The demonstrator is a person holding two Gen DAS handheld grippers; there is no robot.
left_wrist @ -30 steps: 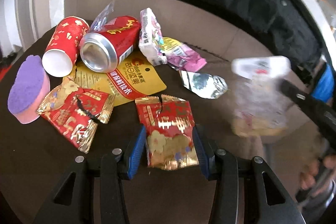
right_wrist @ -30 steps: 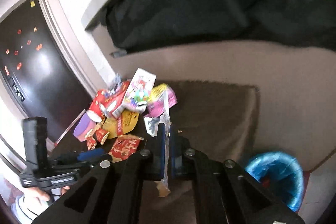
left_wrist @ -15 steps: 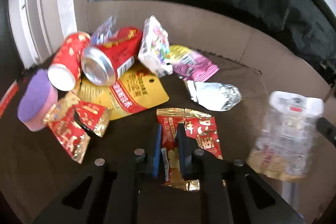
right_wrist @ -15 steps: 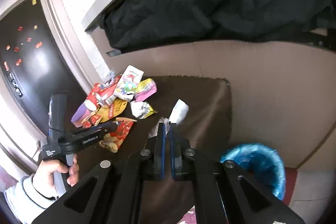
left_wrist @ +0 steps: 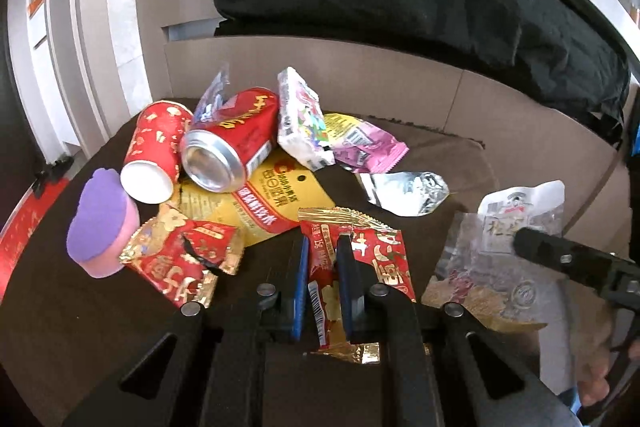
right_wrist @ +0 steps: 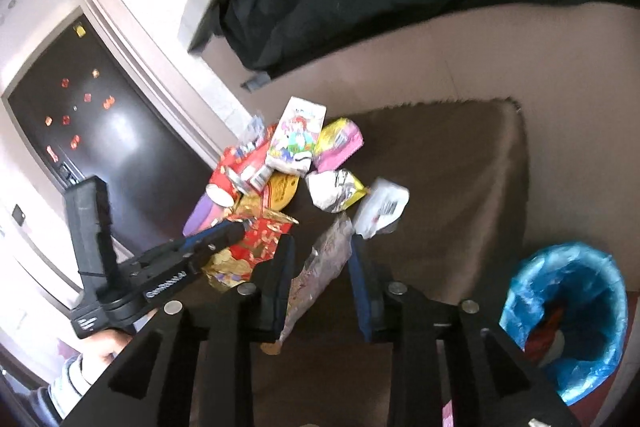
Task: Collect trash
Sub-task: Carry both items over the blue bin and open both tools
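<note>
My left gripper [left_wrist: 323, 247] is shut on a red-and-gold snack wrapper [left_wrist: 376, 259], pinching its left half just above the brown table [left_wrist: 60, 327]. In the right wrist view the same left gripper [right_wrist: 236, 229] holds that wrapper [right_wrist: 260, 243] at the pile's near edge. My right gripper [right_wrist: 321, 247] has its jaws opening. A clear plastic wrapper with a white top [right_wrist: 328, 255] hangs between them, leaning on the left finger, with the pads apart from it. The left wrist view shows this clear wrapper [left_wrist: 500, 251] at the far right.
A red can [left_wrist: 232, 151], red paper cup [left_wrist: 154, 151], purple sponge [left_wrist: 102, 223], yellow pouch [left_wrist: 264, 203], white packet [left_wrist: 304, 119], pink packet [left_wrist: 360, 143], silver wrapper [left_wrist: 404, 191] and a second red-gold wrapper [left_wrist: 180, 263] lie piled. A blue-lined bin [right_wrist: 520, 287] stands on the floor, right.
My left gripper shut on the red-and-gold wrapper and rose slightly with it. My right gripper came down beside the table and its jaws parted from the clear wrapper they pinched.
</note>
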